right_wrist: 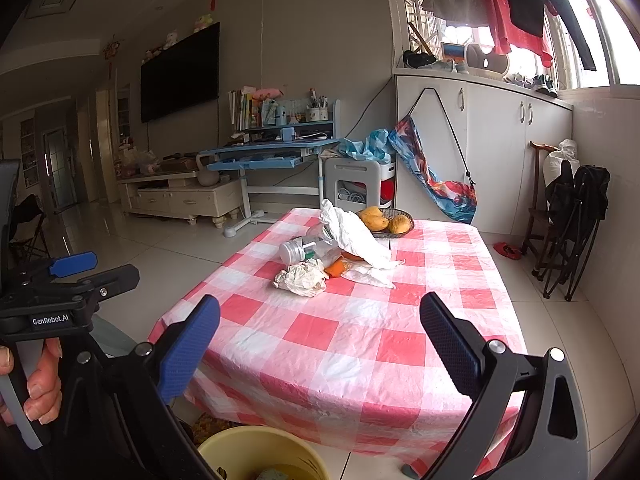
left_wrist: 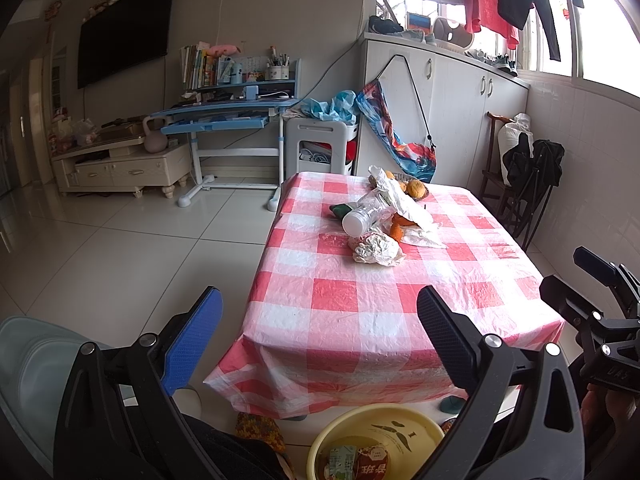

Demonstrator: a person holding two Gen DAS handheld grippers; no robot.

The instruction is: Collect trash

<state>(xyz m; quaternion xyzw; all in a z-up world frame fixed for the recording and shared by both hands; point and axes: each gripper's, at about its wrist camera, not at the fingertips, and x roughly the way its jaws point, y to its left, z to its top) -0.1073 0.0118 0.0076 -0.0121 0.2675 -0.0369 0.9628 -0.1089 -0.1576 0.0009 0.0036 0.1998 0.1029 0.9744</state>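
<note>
Left tongs: spread wide, nothing between the pads, held low at the near end of the table, above the yellow basin.

Right tongs: likewise spread wide and empty, held off the near edge of the same table; the basin's rim shows just below them. A hand grips the handle of the left tongs at the left of this view.

Trash, landmark the fruit basket at the far end of the table. All of it lies on the near side of the basket, well apart from both tongs, straight ahead and slightly left of centre in the right view, slightly right of centre in the left view.
- Crumpled paper ball: nearest item to both tongs, lying alone on the cloth at the front of the heap.
- Clear plastic bottle: on its side, just behind the ball, white end toward the tongs and to the left, long axis running back toward the basket.
- White plastic bag: draped over the bottle, reaching up to the basket.
- Orange peel: beside the ball, tucked under the bag.

Judgement: neither tongs is clearly nearer; the ball is the easiest first pick, by a forward reach over the cloth. The basin already holds some wrappers.
</note>
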